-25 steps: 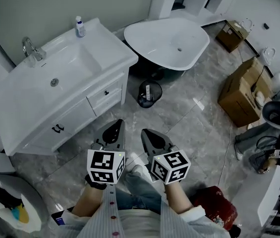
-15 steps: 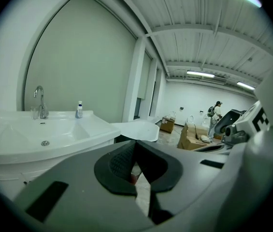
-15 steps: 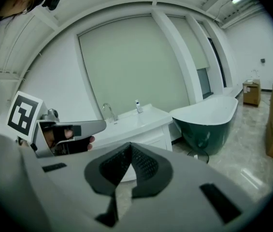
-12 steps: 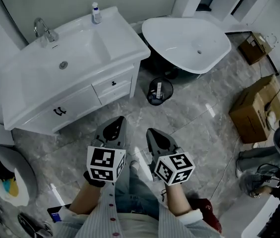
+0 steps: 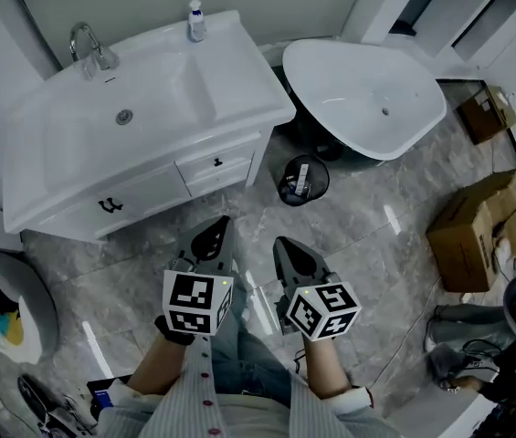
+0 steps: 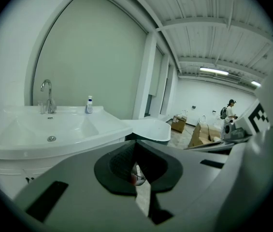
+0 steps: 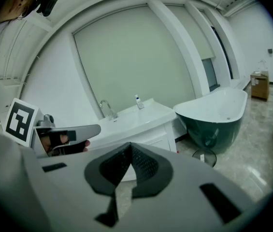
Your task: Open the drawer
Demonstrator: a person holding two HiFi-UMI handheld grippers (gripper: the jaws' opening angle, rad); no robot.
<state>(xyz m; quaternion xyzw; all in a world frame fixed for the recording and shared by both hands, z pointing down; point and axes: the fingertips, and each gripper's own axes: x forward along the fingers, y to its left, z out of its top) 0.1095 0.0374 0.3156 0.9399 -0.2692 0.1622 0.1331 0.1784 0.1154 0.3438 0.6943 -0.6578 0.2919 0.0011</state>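
Grey left gripper (image 5: 212, 235) and right gripper (image 5: 288, 252), black-padded fingers (image 6: 122, 162), black-and-white marker cubes (image 5: 194, 305), pale striped shirt (image 5: 239, 415), red buttons (image 5: 205, 373), jeans (image 5: 256, 354)

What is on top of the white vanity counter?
A chrome faucet stands behind the basin, and a small bottle stands at a back corner. The drawer below is shut, so its contents are hidden.

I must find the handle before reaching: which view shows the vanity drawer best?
The head view: the drawer, with its dark knob, shows whole. The right gripper view shows it small and unclear; the left gripper view does not show it.
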